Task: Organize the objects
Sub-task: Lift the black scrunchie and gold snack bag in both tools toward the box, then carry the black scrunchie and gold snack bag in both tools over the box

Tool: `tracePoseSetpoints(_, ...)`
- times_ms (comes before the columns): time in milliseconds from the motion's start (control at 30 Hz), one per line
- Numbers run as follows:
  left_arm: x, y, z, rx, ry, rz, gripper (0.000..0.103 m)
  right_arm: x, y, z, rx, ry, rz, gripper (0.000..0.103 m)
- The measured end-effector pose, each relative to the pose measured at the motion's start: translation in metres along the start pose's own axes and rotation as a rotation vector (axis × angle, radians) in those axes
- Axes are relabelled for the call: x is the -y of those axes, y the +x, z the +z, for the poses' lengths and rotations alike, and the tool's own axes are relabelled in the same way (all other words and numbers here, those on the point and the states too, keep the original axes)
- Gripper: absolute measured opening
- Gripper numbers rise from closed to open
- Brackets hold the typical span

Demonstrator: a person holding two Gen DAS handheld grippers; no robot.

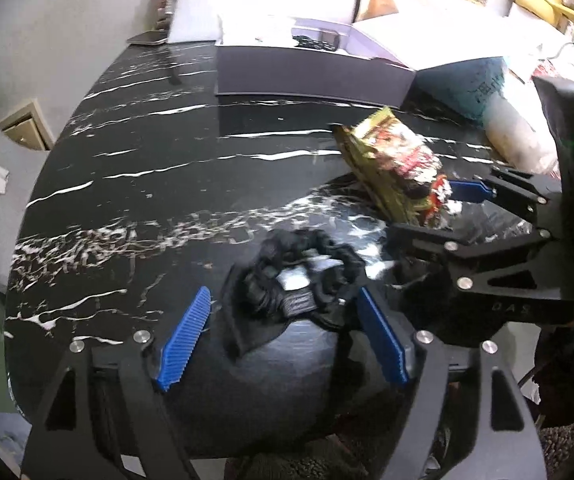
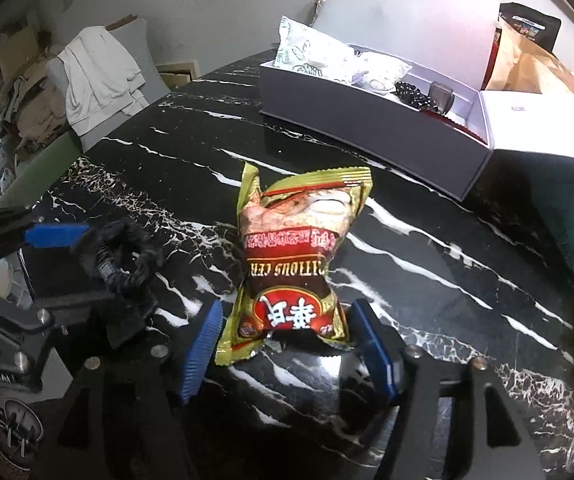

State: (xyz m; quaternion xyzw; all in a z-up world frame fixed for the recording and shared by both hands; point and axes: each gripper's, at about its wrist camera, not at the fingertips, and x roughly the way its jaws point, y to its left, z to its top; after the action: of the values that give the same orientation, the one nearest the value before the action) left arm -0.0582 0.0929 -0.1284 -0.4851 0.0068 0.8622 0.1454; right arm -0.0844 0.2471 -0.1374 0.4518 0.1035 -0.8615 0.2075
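1. Table (image 2: 427, 264) of black marble carries a grey box (image 2: 367, 136) at the back.
2. Snack packet (image 2: 299, 264): light, crinkly, slippery; long axis runs away from the spread right gripper (image 2: 291, 344); grab its waist.
3. Black hair tie (image 1: 299, 276), soft, lies between the spread left gripper (image 1: 283, 332) jaws, untouched.

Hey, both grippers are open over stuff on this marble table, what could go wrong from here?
1. The snack packet stands propped on its end between the right gripper's open pads; a nudge could tip it over.
2. The black scrunchie is dark against the black marble table, so the left gripper might catch the card under it or only a fold.
3. The two grippers sit close together; they may bump when closing.
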Motion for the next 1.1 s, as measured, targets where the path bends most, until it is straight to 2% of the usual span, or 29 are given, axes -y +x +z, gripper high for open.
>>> tracePoseSetpoints(133,0.011,0.005,0.001,-0.004,0.041,0.013,0.077,0.002,-0.001,-0.001,0.011,0.017,0.009,0.067)
tracePoseSetpoints(200,0.014,0.005,-0.001,0.004,0.058,0.034,0.074,0.002,-0.001,-0.002,0.015,0.018,0.011,0.067)
tracePoseSetpoints(233,0.016,0.005,0.000,0.009,0.066,0.048,0.063,0.002,-0.001,-0.002,0.016,0.016,0.010,0.067)
tracePoseSetpoints(267,0.016,0.005,0.000,0.015,0.073,0.062,0.048,0.002,-0.002,-0.002,0.017,0.016,0.009,0.067)
tracePoseSetpoints(300,0.016,0.004,0.001,0.019,0.073,0.066,0.040,0.002,-0.002,-0.002,0.020,0.018,0.008,0.066)
tracePoseSetpoints(333,0.014,0.002,0.001,0.021,0.061,0.049,0.025,0.002,-0.002,-0.003,0.024,0.020,0.006,0.064)
tracePoseSetpoints(367,0.012,0.002,0.001,0.020,0.048,0.029,0.015,0.002,-0.003,-0.003,0.030,0.023,0.008,0.058)
tracePoseSetpoints(467,0.004,0.000,0.001,0.020,0.009,-0.006,0.013,0.002,-0.005,-0.003,0.034,0.028,0.018,0.044)
tracePoseSetpoints(567,0.000,-0.001,0.001,0.024,-0.009,-0.005,0.013,0.001,-0.007,-0.004,0.038,0.020,0.034,0.027)
tracePoseSetpoints(700,0.000,-0.008,0.007,0.039,-0.006,0.005,0.013,0.001,-0.009,-0.004,0.040,0.025,0.053,0.022)
tracePoseSetpoints(1100,-0.006,-0.027,0.039,0.072,-0.025,0.034,0.013,0.002,-0.034,0.002,0.089,0.040,0.073,0.018)
